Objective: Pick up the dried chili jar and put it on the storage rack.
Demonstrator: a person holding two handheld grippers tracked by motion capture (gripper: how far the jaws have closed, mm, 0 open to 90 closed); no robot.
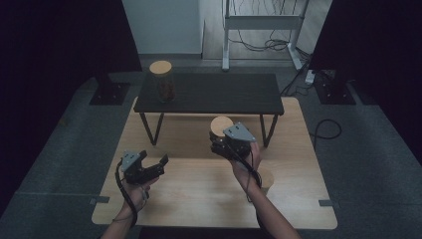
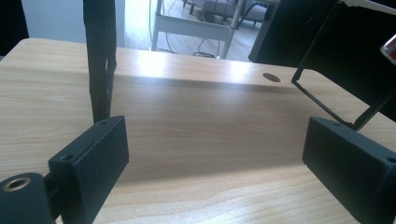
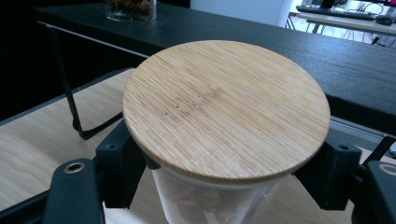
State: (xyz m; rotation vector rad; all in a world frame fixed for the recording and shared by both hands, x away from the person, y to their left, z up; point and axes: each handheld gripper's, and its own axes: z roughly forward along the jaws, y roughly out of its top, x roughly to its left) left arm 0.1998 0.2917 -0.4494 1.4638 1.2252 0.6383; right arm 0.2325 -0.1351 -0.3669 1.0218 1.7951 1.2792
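Jar (image 3: 205,196), wooden lid (image 3: 226,109) uppermost, axis vertical; pinched below the lid by right gripper (image 1: 230,141), held above the table (image 1: 199,191), just near of the dark shelf (image 1: 209,94). Left gripper (image 1: 149,167) spread, bare tabletop around.

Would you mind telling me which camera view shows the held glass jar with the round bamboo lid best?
The right gripper view: the glass jar with the round bamboo lid is close up, its wood grain sharp, with black jaws clamping the glass just below. The high view shows it small and dim, partly behind the right gripper.
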